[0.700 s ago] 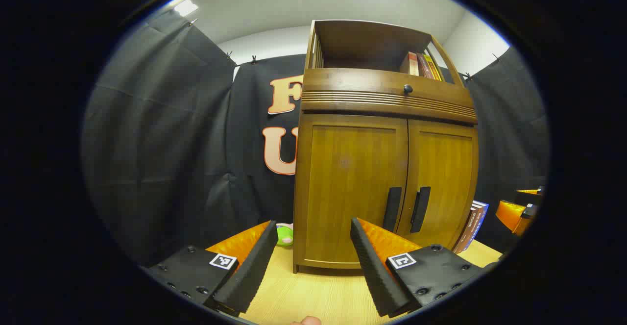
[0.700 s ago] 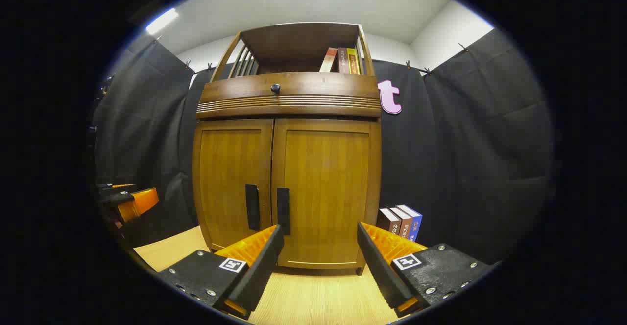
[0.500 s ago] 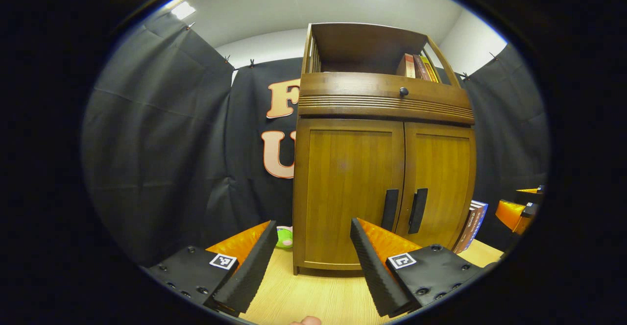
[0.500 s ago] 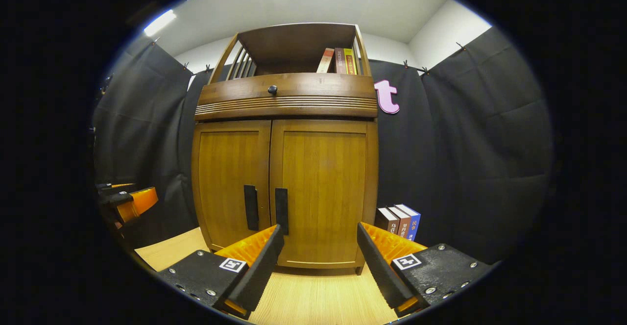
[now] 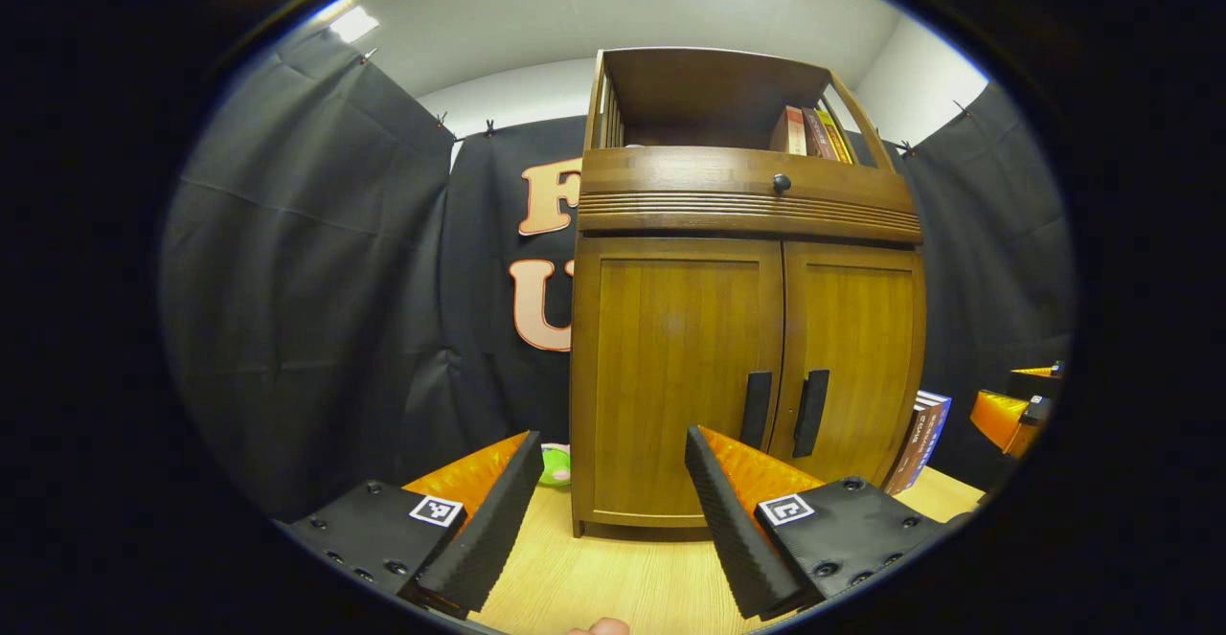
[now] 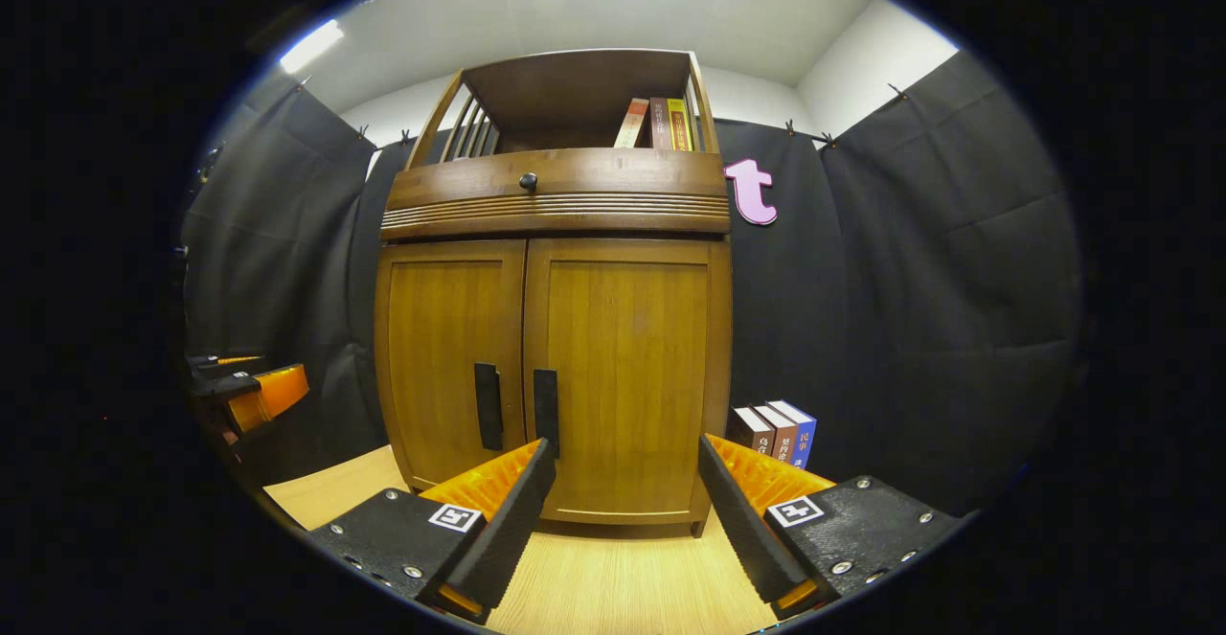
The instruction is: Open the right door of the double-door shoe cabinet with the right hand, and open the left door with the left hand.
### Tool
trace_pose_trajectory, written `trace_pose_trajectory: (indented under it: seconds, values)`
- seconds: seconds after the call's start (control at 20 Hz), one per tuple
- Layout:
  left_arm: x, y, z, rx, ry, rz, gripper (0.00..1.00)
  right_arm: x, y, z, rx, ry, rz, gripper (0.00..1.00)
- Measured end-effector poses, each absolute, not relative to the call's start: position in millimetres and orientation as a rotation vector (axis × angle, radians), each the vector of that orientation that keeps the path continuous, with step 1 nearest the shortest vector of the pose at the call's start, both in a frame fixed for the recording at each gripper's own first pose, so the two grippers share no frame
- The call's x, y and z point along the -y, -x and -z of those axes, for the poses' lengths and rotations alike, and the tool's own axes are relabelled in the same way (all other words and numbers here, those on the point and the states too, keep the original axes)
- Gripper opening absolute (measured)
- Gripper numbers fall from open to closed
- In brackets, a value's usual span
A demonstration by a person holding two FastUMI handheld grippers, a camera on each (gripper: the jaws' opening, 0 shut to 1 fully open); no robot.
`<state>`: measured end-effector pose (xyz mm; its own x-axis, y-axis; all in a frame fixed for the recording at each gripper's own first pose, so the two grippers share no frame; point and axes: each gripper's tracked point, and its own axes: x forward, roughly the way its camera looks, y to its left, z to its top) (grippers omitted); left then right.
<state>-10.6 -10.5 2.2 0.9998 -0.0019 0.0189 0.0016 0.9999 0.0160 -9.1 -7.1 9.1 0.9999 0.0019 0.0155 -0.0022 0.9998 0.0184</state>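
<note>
Doors of the brown wooden double-door shoe cabinet are both closed, dark vertical handles side by side. Left gripper and right gripper are spread wide, holding nothing, short of the cabinet.

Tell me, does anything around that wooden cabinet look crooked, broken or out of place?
Nothing stands out. Both doors of the cabinet sit shut and flush. One book on the top shelf leans against its neighbours, which is ordinary. Both grippers, left and right, are open, short of the handles.

Both grippers are showing black screw-studded plates, the left gripper and right gripper each wearing square black-and-white markers.
</note>
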Motion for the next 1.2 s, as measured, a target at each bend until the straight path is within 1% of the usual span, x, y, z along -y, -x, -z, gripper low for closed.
trace_pose_trajectory:
  seconds: [0.1,0.15,0.4,0.6,0.75,0.95,1.1,1.2]
  values:
    - [11.4,9.7,-1.7,0.019,-0.010,-0.002,0.96,7.0,6.2,-10.0,0.016,-0.015,-0.005,1.00]
    - [11.8,9.2,-2.4,0.020,-0.008,-0.002,0.96,7.1,6.2,-10.1,0.016,-0.016,-0.007,0.93]
    - [12.2,6.9,-1.3,0.023,-0.014,-0.005,0.97,1.4,1.9,-24.2,0.049,-0.028,-0.032,0.93]
    - [12.8,1.8,6.3,0.013,-0.006,0.000,0.97,-3.3,-18.4,-38.3,0.082,-0.004,-0.045,0.93]
    - [12.7,-0.4,9.9,0.006,0.000,0.003,0.97,-15.0,-54.0,-46.1,0.094,0.011,-0.070,0.93]
    - [7.9,-2.3,13.9,-0.002,0.006,-0.006,0.98,-54.6,-104.0,-43.1,0.087,-0.032,-0.167,0.93]
    - [-1.1,-1.9,14.6,-0.004,0.005,-0.024,0.98,-77.0,-140.9,-29.4,0.073,-0.030,-0.204,0.93]
    - [-5.8,-0.8,16.1,-0.010,0.016,-0.036,0.98,-80.8,-171.2,-15.0,0.069,0.001,-0.198,0.93]
